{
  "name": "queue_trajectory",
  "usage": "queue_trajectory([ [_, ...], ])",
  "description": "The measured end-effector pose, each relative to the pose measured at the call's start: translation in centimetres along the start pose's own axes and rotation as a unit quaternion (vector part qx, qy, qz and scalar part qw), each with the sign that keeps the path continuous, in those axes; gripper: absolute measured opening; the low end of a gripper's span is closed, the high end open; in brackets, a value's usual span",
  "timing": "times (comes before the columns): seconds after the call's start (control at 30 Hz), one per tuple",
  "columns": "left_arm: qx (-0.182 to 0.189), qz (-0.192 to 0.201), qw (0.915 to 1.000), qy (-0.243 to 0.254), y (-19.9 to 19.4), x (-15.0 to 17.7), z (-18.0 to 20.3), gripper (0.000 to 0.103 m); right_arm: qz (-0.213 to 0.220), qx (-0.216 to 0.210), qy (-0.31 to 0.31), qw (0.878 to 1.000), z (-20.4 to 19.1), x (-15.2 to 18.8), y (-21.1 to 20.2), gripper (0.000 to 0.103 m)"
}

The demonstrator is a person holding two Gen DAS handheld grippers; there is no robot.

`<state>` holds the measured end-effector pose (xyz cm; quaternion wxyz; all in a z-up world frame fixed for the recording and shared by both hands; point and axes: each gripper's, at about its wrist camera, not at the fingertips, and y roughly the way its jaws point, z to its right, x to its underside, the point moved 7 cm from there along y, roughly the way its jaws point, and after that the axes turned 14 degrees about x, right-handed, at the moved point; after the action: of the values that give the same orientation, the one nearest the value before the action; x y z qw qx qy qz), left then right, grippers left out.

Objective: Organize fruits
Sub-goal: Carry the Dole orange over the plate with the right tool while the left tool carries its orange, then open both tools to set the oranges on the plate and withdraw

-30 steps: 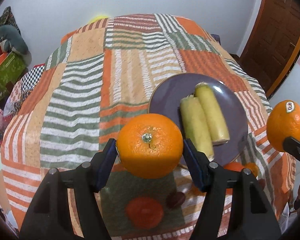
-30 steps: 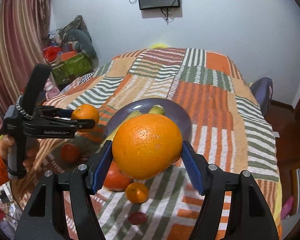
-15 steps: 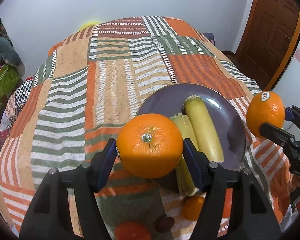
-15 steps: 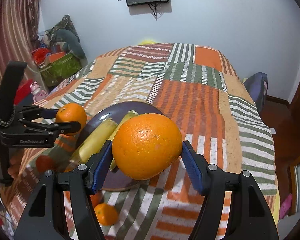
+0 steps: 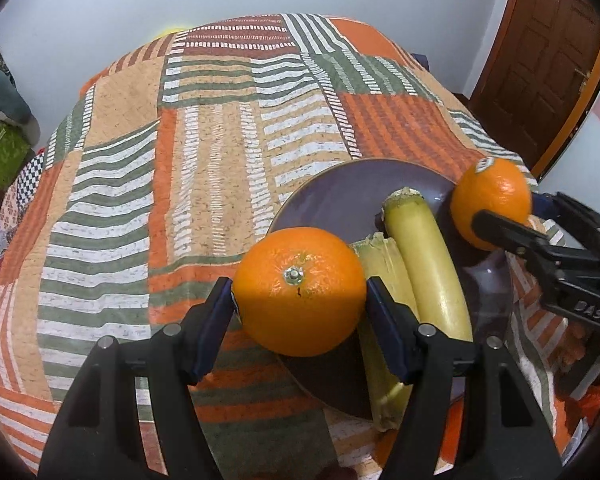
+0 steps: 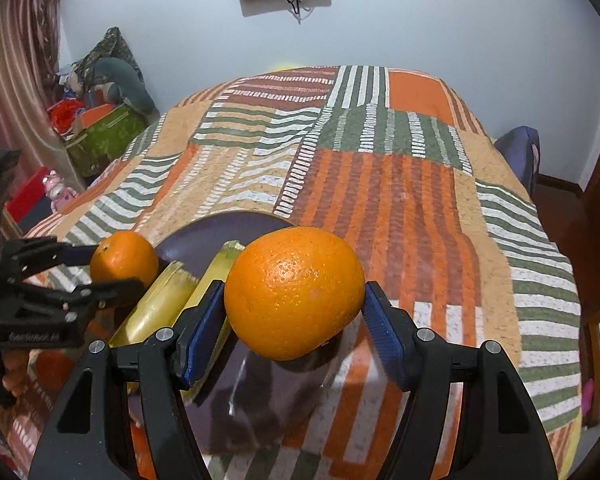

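My left gripper [image 5: 300, 302] is shut on an orange [image 5: 298, 284] and holds it above the near left rim of a dark purple plate [image 5: 332, 200]. Two yellow-green bananas [image 5: 428, 264] lie on the plate. My right gripper [image 6: 294, 314] is shut on a second orange [image 6: 294, 290] above the plate's right side [image 6: 228, 228]. In the left wrist view that orange [image 5: 492, 204] hangs over the plate's right rim. In the right wrist view the left gripper's orange [image 6: 124, 258] hangs over the left rim.
The plate sits on a bed with a striped orange, green and white patchwork cover [image 5: 204, 152]. Small orange fruits lie on the cover near the front edge [image 6: 52, 368]. A wooden door [image 5: 548, 60] is at the right, boxes and clutter [image 6: 100, 128] at the left.
Both grippers have moved forward and closer over the plate, each still holding its orange. The loose fruits at the front have slid mostly out of view.
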<state>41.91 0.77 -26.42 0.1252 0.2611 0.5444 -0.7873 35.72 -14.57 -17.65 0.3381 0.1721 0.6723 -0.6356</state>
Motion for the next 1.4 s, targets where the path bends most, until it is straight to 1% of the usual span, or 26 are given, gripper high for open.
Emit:
queue_trajectory([
  [0.1, 0.012, 0.003, 0.9999, -0.010, 0.1, -0.1, -0.1, 0.066, -0.003, -0.003, -0.002, 1.000, -0.8, -0.1, 0.5, 0.065],
  [0.43, 0.002, 0.007, 0.9999, -0.013, 0.3, -0.1, -0.4, 0.067, -0.005, 0.012, -0.032, 0.999, -1.4, 0.2, 0.8, 0.067],
  [0.57, 0.004, 0.001, 0.9999, -0.016, 0.3, -0.1, -0.6, 0.067, -0.010, 0.007, -0.038, 0.999, -1.5, 0.5, 0.7, 0.071],
  [0.67, -0.009, 0.001, 1.0000, -0.001, 0.3, -0.2, -0.4, 0.071, -0.012, 0.004, -0.039, 0.999, -1.5, 0.6, 0.4, 0.073],
  [0.8, -0.028, 0.002, 0.9990, 0.034, 0.0, 0.0, 0.4, 0.071, -0.015, -0.007, -0.030, 0.999, -1.4, 1.2, 0.1, 0.077],
  [0.87, -0.026, 0.005, 0.9988, 0.042, -0.2, 0.0, 0.8, 0.072, -0.014, -0.008, -0.029, 0.999, -1.5, 1.4, -0.1, 0.077],
  [0.93, -0.013, 0.005, 0.9990, 0.041, -0.4, 0.0, 1.2, 0.077, -0.012, -0.008, -0.029, 0.999, -1.4, 1.4, -0.3, 0.077],
  [1.03, -0.008, 0.010, 0.9990, 0.042, -0.9, 0.1, 1.5, 0.078, -0.006, -0.008, -0.027, 1.000, -1.3, 1.2, -0.8, 0.077],
  [1.2, -0.011, 0.019, 0.9991, 0.036, -2.0, 0.2, 1.9, 0.078, 0.005, -0.011, -0.024, 1.000, -1.2, 0.9, -2.2, 0.077],
  [1.4, -0.016, 0.043, 0.9988, 0.018, -4.7, 0.6, 1.6, 0.078, 0.015, -0.008, -0.025, 1.000, -1.3, 1.1, -4.2, 0.077],
])
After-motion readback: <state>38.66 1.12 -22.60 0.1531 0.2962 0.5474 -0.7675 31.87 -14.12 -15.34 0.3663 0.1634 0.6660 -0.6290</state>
